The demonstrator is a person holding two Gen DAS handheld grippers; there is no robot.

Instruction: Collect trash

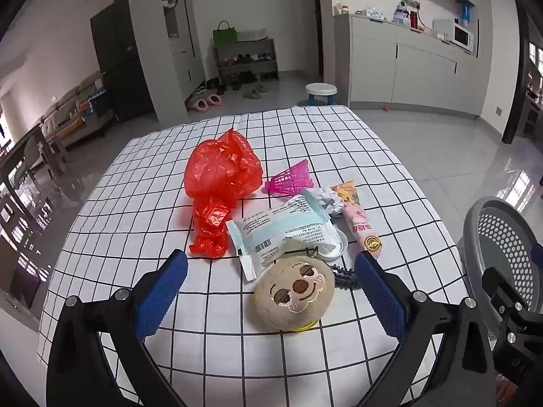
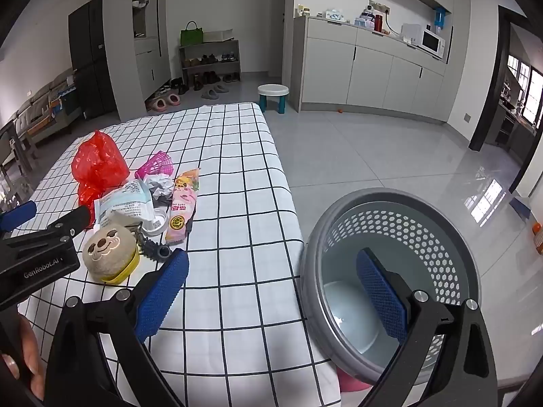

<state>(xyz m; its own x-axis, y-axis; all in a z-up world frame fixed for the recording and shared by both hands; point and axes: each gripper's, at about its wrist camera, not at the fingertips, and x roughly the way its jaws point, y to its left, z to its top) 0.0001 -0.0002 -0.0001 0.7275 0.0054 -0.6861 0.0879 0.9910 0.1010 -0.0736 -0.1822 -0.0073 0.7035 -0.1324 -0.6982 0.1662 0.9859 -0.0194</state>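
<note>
Above the checked surface (image 1: 237, 346), my left gripper (image 1: 271, 285) hovers with jaws released around the plush toy (image 1: 293, 291); my right gripper (image 2: 271, 291), jaws likewise spread, hangs beside the grey basket (image 2: 454, 224).

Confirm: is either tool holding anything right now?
No. The left tool is open above the plush toy; the right tool is open beside the gray basket.

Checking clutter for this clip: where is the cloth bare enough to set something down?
Bare cloth lies between the pink snack wrapper and the edge beside the grey basket, plus the far end beyond the red bag. Crowded: wrappers, shuttlecock and plush toy bunch together.
</note>
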